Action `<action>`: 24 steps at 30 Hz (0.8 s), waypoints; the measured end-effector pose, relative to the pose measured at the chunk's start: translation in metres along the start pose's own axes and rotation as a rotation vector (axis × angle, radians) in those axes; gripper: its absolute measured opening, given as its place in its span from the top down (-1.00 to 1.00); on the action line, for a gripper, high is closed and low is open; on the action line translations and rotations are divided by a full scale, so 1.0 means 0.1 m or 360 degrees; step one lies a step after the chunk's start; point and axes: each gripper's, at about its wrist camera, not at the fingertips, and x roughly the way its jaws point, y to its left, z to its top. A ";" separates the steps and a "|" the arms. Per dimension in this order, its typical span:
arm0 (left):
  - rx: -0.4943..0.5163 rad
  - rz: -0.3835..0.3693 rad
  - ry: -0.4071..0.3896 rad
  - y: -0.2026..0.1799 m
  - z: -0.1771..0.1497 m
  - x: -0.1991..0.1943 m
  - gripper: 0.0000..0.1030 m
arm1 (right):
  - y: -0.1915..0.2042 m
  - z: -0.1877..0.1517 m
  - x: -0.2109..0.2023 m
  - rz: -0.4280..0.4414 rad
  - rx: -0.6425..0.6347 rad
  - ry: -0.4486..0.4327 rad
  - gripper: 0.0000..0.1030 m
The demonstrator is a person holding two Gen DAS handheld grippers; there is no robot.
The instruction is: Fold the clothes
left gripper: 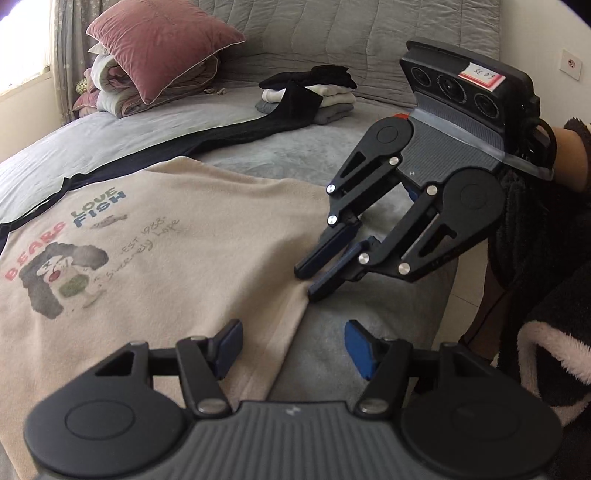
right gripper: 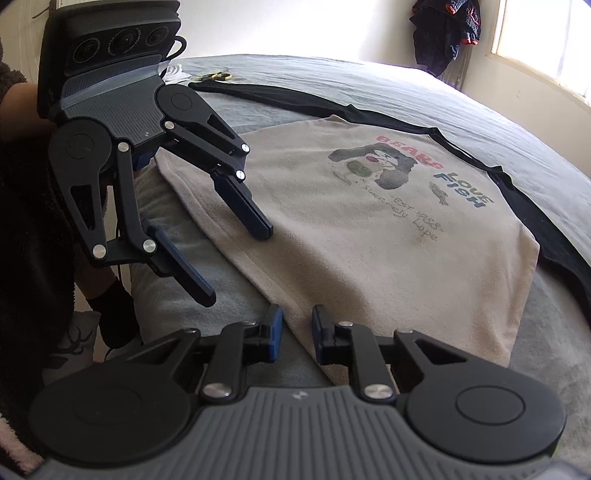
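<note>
Lining up on shirt hem: left gripper jaws spread, right gripper jaws narrowly parted astride it; next, pinch.

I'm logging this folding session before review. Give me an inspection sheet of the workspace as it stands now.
Surface: grey bed cover, lightly wrinkled.
Job's things: beige printed shirt laid flat, print up, over a black garment; folded pile near the headboard.
Clutter: pink pillow on bundled bedding; small pale item at the far edge, too small to identify.
Grippers: left hand-held gripper open over the shirt's hem; right hand-held gripper nearly closed at the hem corner, grip unclear.
Cables: black cable behind the right hand-held gripper.
Surroundings: window, hanging dark clothes, wall socket.
</note>
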 end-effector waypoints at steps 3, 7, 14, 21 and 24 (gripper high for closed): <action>-0.0012 0.0003 0.0002 0.01 0.00 0.00 -0.16 | -0.02 0.02 -0.03 -0.0004 0.0035 -0.0016 0.88; -0.0073 0.0007 -0.0005 0.07 0.01 0.00 0.23 | -0.05 0.06 -0.09 -0.0013 0.0073 -0.0066 0.89; -0.0191 0.0005 -0.0041 0.18 0.04 -0.05 0.95 | -0.08 0.13 -0.15 -0.0034 0.0126 -0.0133 0.89; -0.0416 -0.0034 -0.0086 0.41 0.07 -0.07 0.95 | -0.03 0.13 -0.24 -0.0027 0.0110 -0.0153 0.68; -0.0558 -0.0059 -0.0105 0.55 0.09 -0.07 0.96 | 0.02 0.11 -0.31 -0.0001 0.0054 -0.0156 0.63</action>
